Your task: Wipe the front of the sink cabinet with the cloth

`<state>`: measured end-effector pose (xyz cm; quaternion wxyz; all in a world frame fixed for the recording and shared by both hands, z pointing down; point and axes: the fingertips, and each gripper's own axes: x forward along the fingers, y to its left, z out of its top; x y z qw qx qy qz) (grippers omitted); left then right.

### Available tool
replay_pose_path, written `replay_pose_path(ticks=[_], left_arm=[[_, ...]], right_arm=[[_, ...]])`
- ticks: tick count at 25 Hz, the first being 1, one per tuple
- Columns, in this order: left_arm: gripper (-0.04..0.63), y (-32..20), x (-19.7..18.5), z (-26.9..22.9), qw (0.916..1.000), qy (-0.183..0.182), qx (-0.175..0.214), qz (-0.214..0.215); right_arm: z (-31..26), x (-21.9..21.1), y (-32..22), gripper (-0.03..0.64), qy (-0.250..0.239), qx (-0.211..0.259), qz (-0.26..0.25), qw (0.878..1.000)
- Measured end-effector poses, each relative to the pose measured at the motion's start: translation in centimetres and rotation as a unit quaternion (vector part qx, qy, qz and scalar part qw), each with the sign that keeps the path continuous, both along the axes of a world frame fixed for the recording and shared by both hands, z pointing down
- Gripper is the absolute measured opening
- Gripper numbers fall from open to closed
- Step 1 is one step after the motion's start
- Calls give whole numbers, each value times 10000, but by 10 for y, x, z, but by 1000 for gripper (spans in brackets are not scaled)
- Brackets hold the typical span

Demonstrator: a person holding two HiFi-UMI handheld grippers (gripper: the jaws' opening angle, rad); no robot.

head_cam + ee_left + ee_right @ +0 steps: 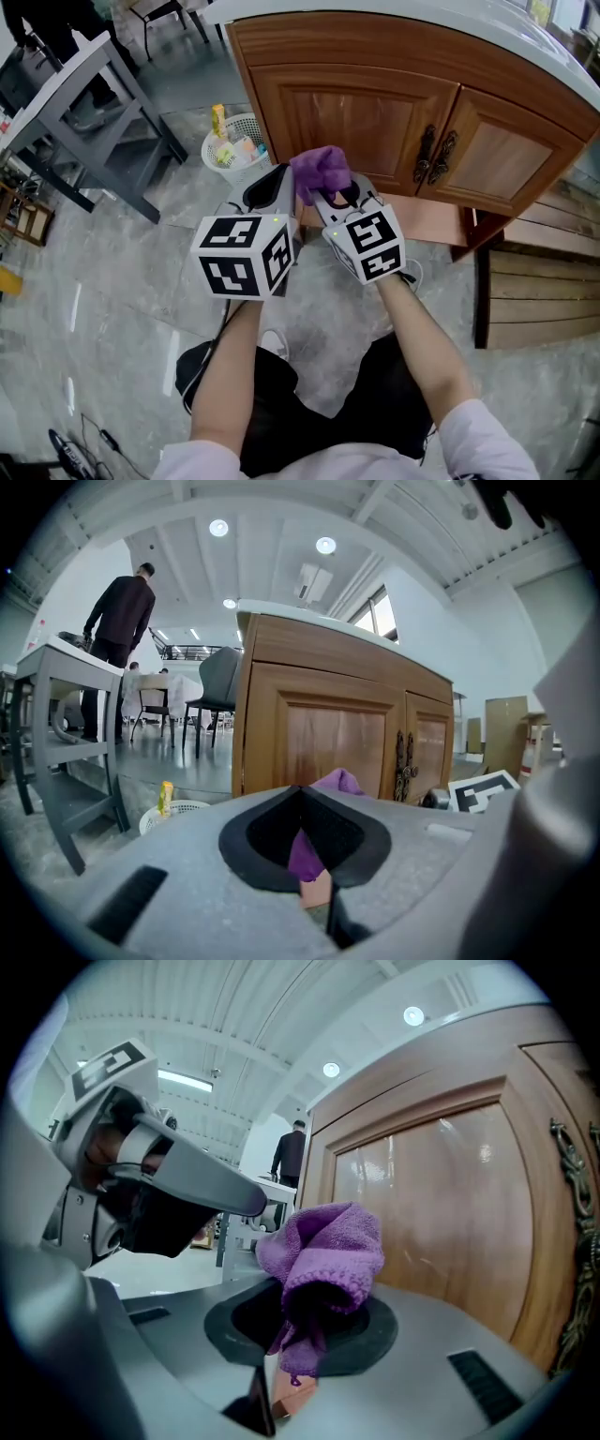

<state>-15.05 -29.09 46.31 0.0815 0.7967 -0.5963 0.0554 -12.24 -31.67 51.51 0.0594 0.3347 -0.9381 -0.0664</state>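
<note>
The purple cloth is bunched in the jaws of my right gripper, which is shut on it just in front of the wooden sink cabinet. In the right gripper view the cloth rises out of the right gripper, with the cabinet door close behind. My left gripper sits right beside the cloth's left edge, jaws together. In the left gripper view only a purple sliver shows past the left gripper. The cabinet's dark handles lie to the right.
A white basket holding small items stands on the floor left of the cabinet. A grey table is further left, and a person stands by it. Wooden slats lie at the right. My legs are below.
</note>
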Motion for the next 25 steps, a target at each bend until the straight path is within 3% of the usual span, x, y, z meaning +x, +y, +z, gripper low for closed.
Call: replay_pose_path(ticks=[25], left_arm=[[6, -22, 113, 8, 9946, 9, -19, 1036]], right_arm=[[1, 172, 4, 72, -11, 14, 1360, 9907]])
